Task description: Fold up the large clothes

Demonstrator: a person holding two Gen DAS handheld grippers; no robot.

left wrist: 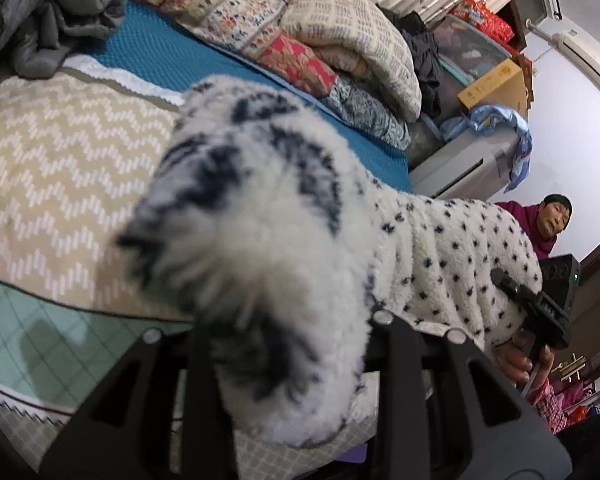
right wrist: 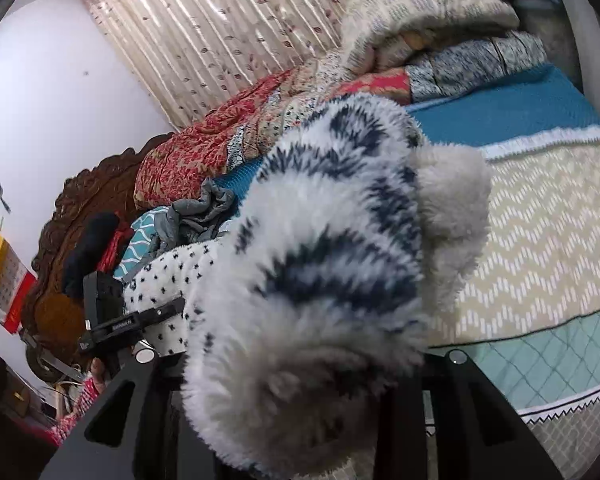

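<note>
Fleecy white spotted garment (left wrist: pixel 260 216) bunches mid-frame in our left view, the left gripper (left wrist: pixel 284 360) clenched on it; its length runs toward the right gripper (left wrist: pixel 516 292). Right view: that gripper (right wrist: pixel 300 376) likewise clamps fleece above the bed (right wrist: pixel 540 216).

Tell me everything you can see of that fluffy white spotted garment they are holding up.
The fleece garment is thick, shaggy and white, with small dark spots across its body and dark zigzag bands at the bunched ends. It hangs lifted above the bed, stretched between both tools. The left tongs are clamped on one bunched end, blurred close to the camera; the right tongs are clamped on the other, where a plain grey-white fluffy part sticks out sideways. Whether any part touches the bed is hidden.
</note>
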